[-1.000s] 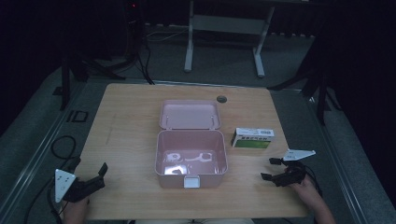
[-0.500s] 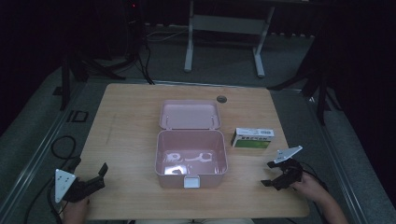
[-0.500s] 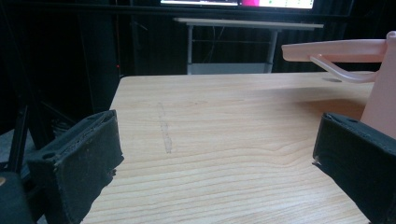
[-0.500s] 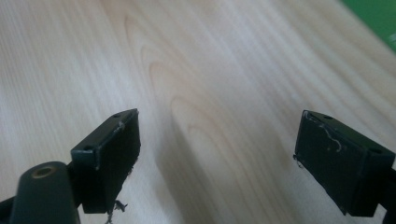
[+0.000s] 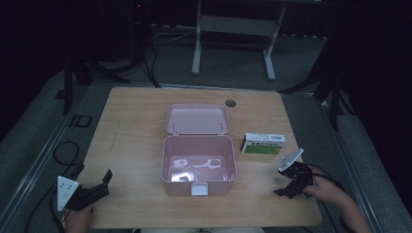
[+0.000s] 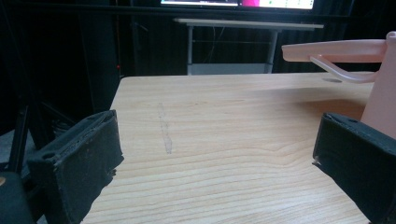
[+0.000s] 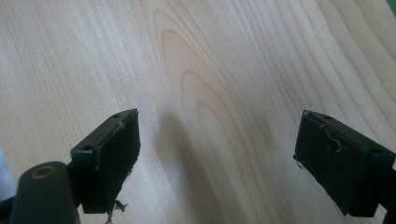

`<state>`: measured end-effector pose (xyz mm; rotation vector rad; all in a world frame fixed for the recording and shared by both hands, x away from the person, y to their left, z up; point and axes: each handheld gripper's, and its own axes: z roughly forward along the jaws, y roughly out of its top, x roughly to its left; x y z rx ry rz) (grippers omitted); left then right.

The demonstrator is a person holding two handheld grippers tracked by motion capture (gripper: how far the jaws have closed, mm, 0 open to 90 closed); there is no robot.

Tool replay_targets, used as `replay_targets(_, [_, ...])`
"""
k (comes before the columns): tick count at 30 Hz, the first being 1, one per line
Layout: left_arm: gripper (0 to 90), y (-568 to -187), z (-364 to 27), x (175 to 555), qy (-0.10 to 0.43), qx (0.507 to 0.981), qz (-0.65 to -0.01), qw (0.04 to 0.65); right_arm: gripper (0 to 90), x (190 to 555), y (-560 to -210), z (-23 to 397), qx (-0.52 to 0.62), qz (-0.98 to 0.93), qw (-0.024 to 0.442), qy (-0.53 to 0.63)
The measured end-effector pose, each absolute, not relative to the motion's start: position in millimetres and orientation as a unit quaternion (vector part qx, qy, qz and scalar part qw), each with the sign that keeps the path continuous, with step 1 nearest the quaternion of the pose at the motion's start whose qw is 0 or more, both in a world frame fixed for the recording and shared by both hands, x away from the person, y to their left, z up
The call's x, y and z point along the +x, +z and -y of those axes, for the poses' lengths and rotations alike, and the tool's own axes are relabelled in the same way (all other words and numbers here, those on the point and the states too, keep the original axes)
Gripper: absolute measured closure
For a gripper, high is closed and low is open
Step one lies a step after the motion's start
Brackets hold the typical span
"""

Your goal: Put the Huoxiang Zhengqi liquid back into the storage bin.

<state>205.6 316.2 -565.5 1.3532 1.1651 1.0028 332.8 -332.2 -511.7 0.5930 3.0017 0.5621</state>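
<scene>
Centrally on the tabletop [image 5: 131, 126] sits an open pink plastic box [image 5: 198, 165], lid laid back, small pale items inside, too blurred to identify. Right of the box, just beside it: a green-and-white carton [image 5: 263, 144]. Left tongs [image 5: 97, 187] well left of the box's front, jaws wide, empty. Right tongs [image 5: 286, 187] right of the box's front, jaws wide, empty, over bare wood.
</scene>
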Motion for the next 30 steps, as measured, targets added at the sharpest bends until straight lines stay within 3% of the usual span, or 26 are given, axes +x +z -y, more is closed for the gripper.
replay_targets(5, [1.2,-565,-317,206,0.415,0.565,-0.487,0.522,13.7,332,-509,325,0.175,-0.974,-0.003,0.143])
replay_targets(16, [1.1,-565,-316,206,0.417,0.566,-0.485,0.52,13.7,336,-503,313,0.151,-0.987,0.01,0.052])
replay_targets(25, [1.2,-565,-317,205,0.413,0.565,-0.486,0.523,14.1,336,-495,302,0.131,-0.989,0.014,0.067])
replay_targets(30, [1.2,-565,-317,205,0.414,0.566,-0.485,0.522,13.7,337,-491,295,0.129,-0.989,-0.01,0.069])
